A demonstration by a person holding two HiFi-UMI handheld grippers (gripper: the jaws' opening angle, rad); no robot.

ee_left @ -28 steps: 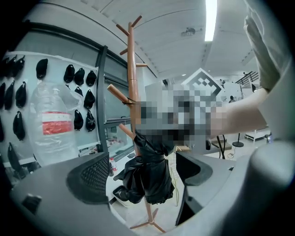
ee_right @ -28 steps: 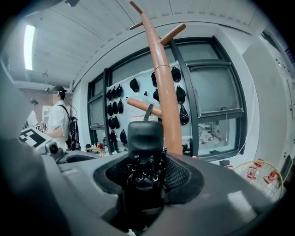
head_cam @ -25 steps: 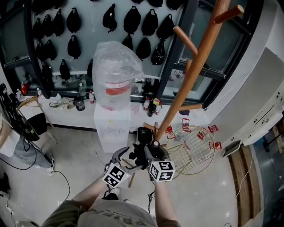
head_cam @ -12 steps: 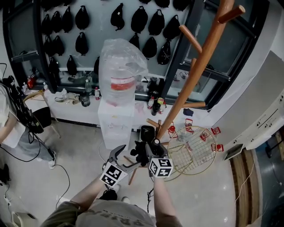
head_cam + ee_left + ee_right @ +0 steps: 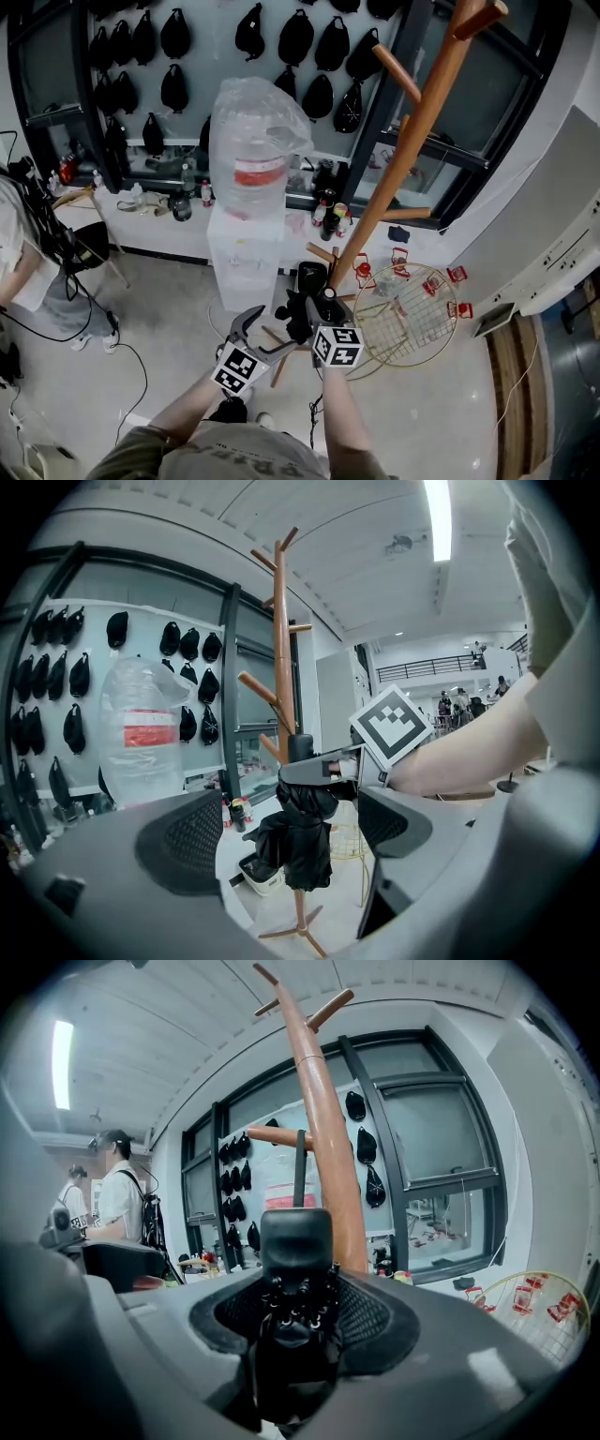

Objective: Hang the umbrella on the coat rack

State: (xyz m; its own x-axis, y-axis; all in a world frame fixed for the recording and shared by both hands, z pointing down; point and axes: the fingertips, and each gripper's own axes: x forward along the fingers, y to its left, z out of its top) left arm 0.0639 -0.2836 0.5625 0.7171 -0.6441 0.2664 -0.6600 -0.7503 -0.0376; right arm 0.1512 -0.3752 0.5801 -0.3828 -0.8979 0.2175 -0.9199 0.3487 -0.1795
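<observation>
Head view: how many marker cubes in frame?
2. One marker cube on the left gripper, lower centre-left; the other on the right gripper, just to its right. None looks hidden.

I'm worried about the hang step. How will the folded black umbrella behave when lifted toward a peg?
Probably light: the right gripper alone carries the umbrella. Its canopy hangs in loose folds, so likely floppy and may snag. The blocky handle looks stiff.

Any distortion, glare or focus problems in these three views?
Head view: evenly lit, sharp, the brown wooden coat rack leaning from the wide lens. Left gripper view: strong fisheye with dark corners, the ceiling strip light blown out, the foreground soft. Right gripper view: same fisheye, the folded black umbrella close and dark, little detail.
</observation>
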